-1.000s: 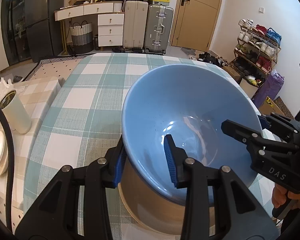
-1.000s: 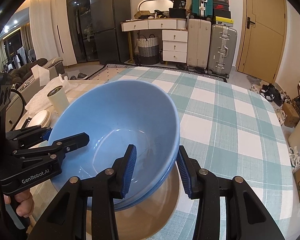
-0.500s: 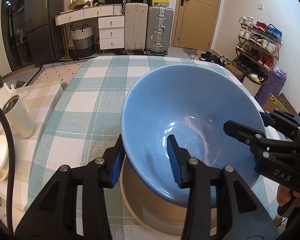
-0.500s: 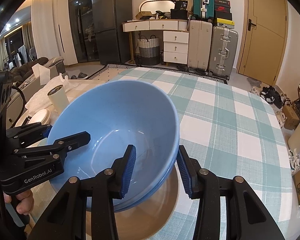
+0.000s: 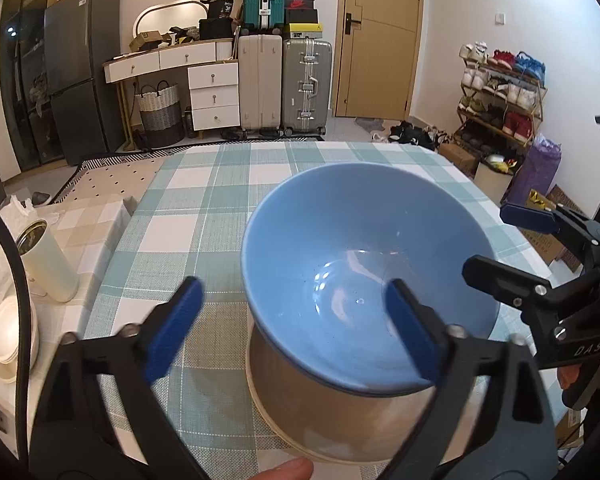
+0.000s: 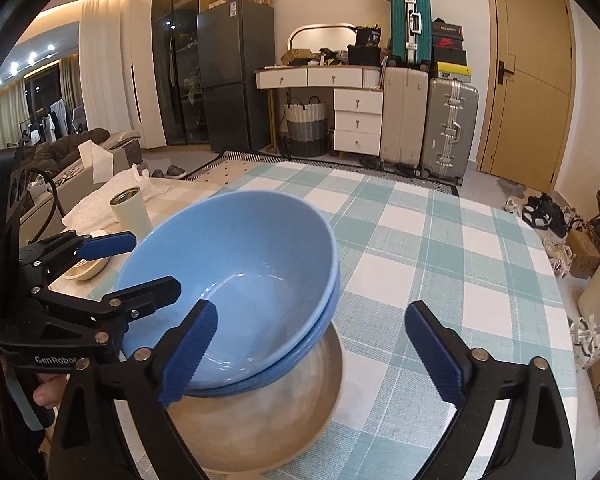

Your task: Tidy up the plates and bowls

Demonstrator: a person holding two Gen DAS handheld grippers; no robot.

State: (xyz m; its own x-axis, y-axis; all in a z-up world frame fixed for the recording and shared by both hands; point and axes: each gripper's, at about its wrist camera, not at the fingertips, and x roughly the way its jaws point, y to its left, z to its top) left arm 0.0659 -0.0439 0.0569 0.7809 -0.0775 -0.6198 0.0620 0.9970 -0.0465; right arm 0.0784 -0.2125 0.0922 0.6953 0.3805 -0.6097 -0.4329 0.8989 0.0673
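A blue bowl (image 5: 364,264) rests nested in a second blue bowl (image 6: 300,364), and both sit in a wide beige bowl (image 5: 320,412) on the checked table. My left gripper (image 5: 296,320) is opening wide around the near left rim, with one pad inside the bowl and one outside, neither touching it. My right gripper (image 6: 312,352) is opening too and straddles the right rim the same way, pads clear. Each gripper shows in the other's view: the right gripper (image 5: 512,246) at the far right, the left gripper (image 6: 128,266) at the left. The beige bowl (image 6: 260,412) is partly hidden under the blue ones.
A white tumbler (image 5: 48,264) and a stack of small white dishes (image 5: 8,332) stand on a beige checked side surface to the left. The green checked tablecloth (image 6: 440,248) stretches away behind the bowls. A thumb (image 5: 284,470) shows at the bottom edge.
Both grippers went from shut on the blue bowl's rim to wide open and let it go. The bowl now sits lower in the stack, and both views have drawn back a little.
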